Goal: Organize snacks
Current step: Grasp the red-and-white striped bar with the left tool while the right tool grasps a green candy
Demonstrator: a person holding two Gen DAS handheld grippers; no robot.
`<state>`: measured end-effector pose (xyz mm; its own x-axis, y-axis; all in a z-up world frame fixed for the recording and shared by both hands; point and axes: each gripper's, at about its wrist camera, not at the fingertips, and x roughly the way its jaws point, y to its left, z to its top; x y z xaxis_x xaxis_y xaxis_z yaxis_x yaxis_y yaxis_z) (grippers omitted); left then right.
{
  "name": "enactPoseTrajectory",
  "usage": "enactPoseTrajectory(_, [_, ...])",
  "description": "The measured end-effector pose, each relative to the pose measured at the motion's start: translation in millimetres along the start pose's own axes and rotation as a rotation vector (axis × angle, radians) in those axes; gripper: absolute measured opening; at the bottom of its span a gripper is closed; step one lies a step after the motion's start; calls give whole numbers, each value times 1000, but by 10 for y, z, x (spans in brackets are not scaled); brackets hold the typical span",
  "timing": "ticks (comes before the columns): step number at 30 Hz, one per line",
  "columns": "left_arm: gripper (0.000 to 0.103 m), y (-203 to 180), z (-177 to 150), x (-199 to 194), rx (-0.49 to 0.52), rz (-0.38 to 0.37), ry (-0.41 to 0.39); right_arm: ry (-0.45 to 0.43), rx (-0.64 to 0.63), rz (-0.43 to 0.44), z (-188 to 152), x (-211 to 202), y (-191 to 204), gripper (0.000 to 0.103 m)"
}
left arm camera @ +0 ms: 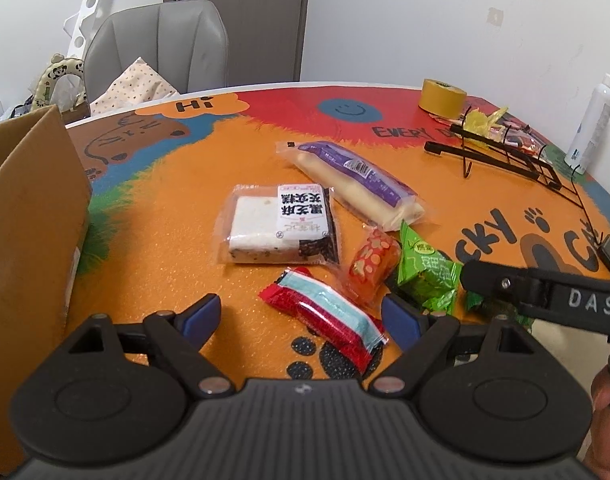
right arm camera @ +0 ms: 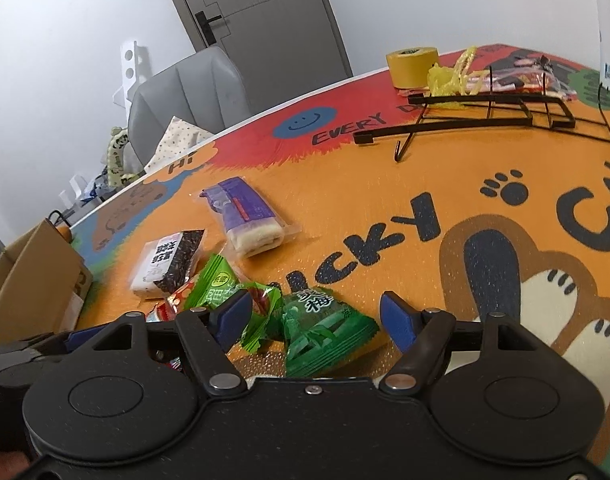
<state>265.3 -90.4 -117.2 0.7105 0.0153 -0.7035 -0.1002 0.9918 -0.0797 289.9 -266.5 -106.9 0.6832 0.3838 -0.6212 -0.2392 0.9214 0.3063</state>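
Red-and-blue snack bar lies diagonally (flat), perhaps between left gripper jaws

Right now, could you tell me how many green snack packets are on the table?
2. One light green packet lies beside the orange-red snack. One darker green packet lies between the right claw's open fingers. Others may be hidden beneath the claws.

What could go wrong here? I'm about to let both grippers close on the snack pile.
The right gripper straddles the dark green packet, but its left finger overlaps the light green packet, so it may pinch both. The left gripper brackets the red-and-blue bar lying diagonally, which might twist out.
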Motion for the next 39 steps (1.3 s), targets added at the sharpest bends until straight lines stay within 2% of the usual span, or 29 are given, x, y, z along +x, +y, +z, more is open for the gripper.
enactPoseTrajectory(4, [86, 34, -28, -17, 6, 7, 2, -1, -4, -4, -2, 21, 17, 71])
enactPoseTrajectory(6, [85, 60, -35, -26, 4, 16, 3, 2, -13, -2, -20, 8, 35, 59])
enactPoseTrajectory(8, [83, 83, -36, -41, -3, 22, 4, 6, -19, -8, -36, -16, 48, 53])
enactPoseTrajectory(12, [74, 91, -53, -70, 0, 16, 1, 20, -11, 10, -78, -73, 55, 45])
enactPoseTrajectory(19, [54, 81, -96, -135, 16, 5, -7, 32, -24, 35, -181, -171, 106, 45])
enactPoseTrajectory(21, [51, 102, -106, -163, 13, 0, -4, 36, -23, 44, -191, -188, 120, 53])
enactPoseTrajectory(32, [50, 246, -146, -276, -21, 17, -9, 34, -32, 66, -230, -198, 182, 56])
enactPoseTrajectory(39, [51, 138, -89, -210, 5, 9, -25, 30, -43, 91, -237, -224, 109, 56])
